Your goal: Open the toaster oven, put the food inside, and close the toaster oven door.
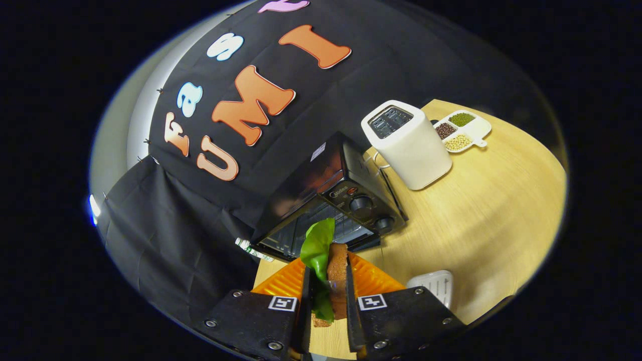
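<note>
Pinching the sandwich (335, 273) upright between both fingers, the tool (327, 296) sits at the frame's bottom centre. Just beyond stands the black toaster oven (331, 200) on the tabletop (491, 215), door open.

gripper (327, 281) clamped on sandwich (331, 271), just in front of toaster oven (331, 200); white toaster (409, 145) beside oven.

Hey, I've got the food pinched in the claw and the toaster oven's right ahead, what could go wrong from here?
1. The claw holds the sandwich on edge; its lettuce leaf sticks out loose and might slip free or snag.
2. The toaster oven opening looks low, so the upright sandwich may catch its rack or top edge.
3. The white toaster stands close beside the oven, so a wide swing could bump it.
</note>
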### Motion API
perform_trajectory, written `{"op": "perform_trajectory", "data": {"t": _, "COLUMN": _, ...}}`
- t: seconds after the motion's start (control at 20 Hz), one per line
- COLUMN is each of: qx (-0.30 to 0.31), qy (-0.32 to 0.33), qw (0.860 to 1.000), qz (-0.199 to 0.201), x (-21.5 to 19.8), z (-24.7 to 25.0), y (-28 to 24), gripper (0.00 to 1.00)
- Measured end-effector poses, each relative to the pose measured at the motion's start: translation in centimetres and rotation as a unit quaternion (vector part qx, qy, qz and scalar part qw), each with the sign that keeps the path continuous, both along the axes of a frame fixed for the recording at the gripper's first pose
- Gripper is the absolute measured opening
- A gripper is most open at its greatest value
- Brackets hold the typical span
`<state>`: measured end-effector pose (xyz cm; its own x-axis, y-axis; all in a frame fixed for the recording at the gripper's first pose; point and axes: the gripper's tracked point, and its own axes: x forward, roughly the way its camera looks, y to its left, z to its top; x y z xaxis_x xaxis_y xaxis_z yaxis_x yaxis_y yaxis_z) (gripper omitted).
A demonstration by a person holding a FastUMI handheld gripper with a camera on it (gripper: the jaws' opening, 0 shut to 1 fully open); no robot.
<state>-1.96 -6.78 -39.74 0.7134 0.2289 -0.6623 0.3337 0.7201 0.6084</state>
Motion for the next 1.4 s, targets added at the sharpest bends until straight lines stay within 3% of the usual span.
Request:
{"op": "perform_trajectory", "data": {"t": 0.9, "qx": 0.07, "qy": -0.071, "qw": 0.989, "qz": -0.113, "x": 8.6, "z": -6.8, "y": 7.9, "gripper": 0.3}}
{"op": "perform_trajectory", "data": {"t": 1.4, "qx": 0.041, "qy": -0.132, "qw": 0.97, "qz": -0.2, "x": 12.0, "z": -7.9, "y": 7.7, "gripper": 0.3}}
